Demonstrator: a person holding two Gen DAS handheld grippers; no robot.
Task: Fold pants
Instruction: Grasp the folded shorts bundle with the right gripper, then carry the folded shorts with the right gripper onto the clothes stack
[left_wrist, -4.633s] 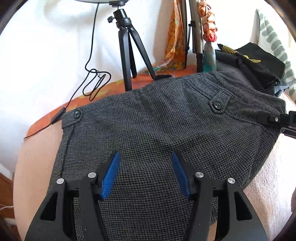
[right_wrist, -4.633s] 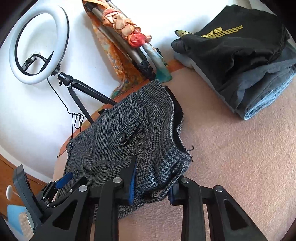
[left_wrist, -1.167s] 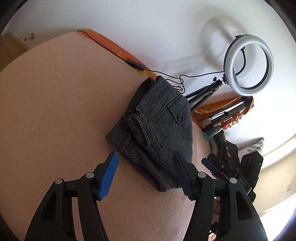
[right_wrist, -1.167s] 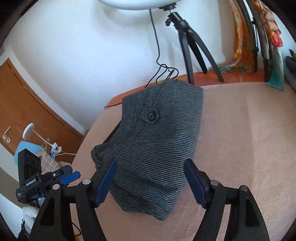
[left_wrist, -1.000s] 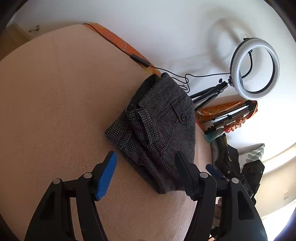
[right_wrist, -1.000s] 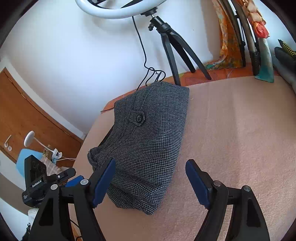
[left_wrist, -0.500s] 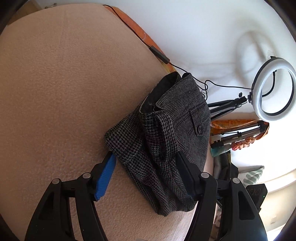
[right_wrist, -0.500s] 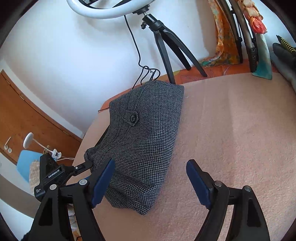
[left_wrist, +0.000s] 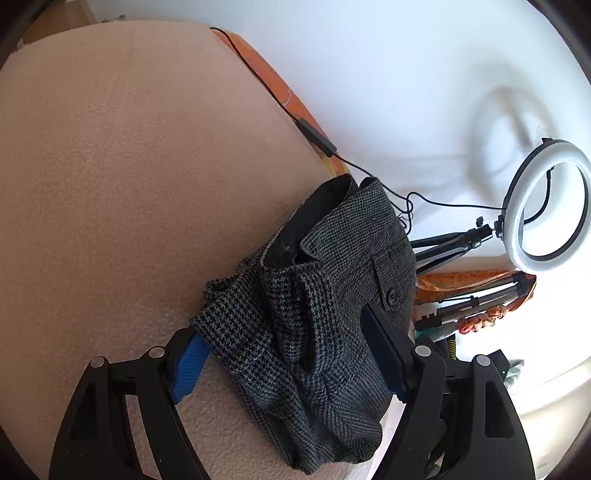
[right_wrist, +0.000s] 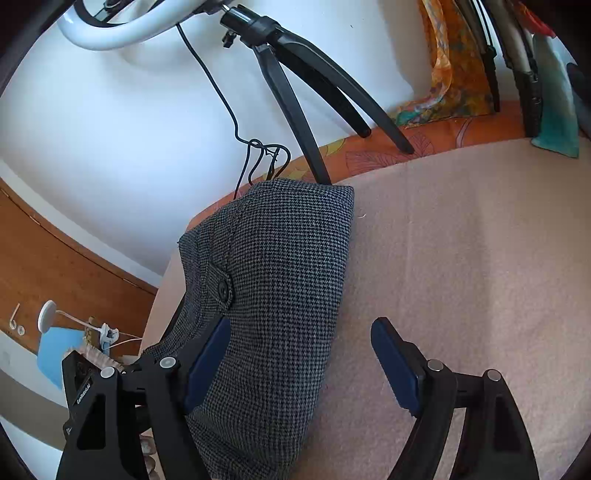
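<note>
Lying folded into a compact bundle just beside the ring light (left_wrist: 546, 206): pants (left_wrist: 314, 314). Both left gripper (left_wrist: 291, 354) and right gripper (right_wrist: 301, 365) spread, straddling them, likely tidying.

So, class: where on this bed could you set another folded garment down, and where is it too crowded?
Bare blanket lies right of the folded pants, and a wide patch on their other side. The wall edge is crowded: ring light tripod, cable, orange scarf.
</note>
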